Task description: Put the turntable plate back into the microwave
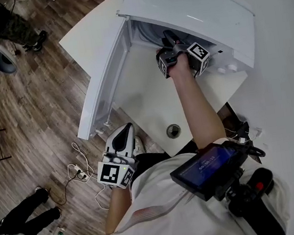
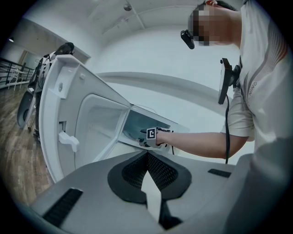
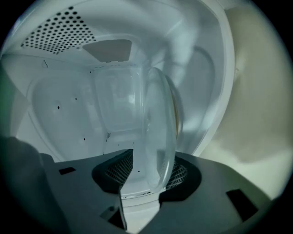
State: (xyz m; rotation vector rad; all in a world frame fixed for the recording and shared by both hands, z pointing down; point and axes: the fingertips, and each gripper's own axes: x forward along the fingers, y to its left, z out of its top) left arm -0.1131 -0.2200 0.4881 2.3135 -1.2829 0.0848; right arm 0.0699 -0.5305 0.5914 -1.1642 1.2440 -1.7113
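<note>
right gripper view alone shows turntable plate (image 3: 158, 132) inside microwave (image 3: 68, 114).

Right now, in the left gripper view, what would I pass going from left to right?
Open microwave door → right gripper → forearm → white shirt

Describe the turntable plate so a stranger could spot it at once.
Find the white microwave with its door swung open. Inside it, the plate stands on edge between the jaws of the right gripper. It is the only clear, round glass thing there; everything around it is white.
</note>
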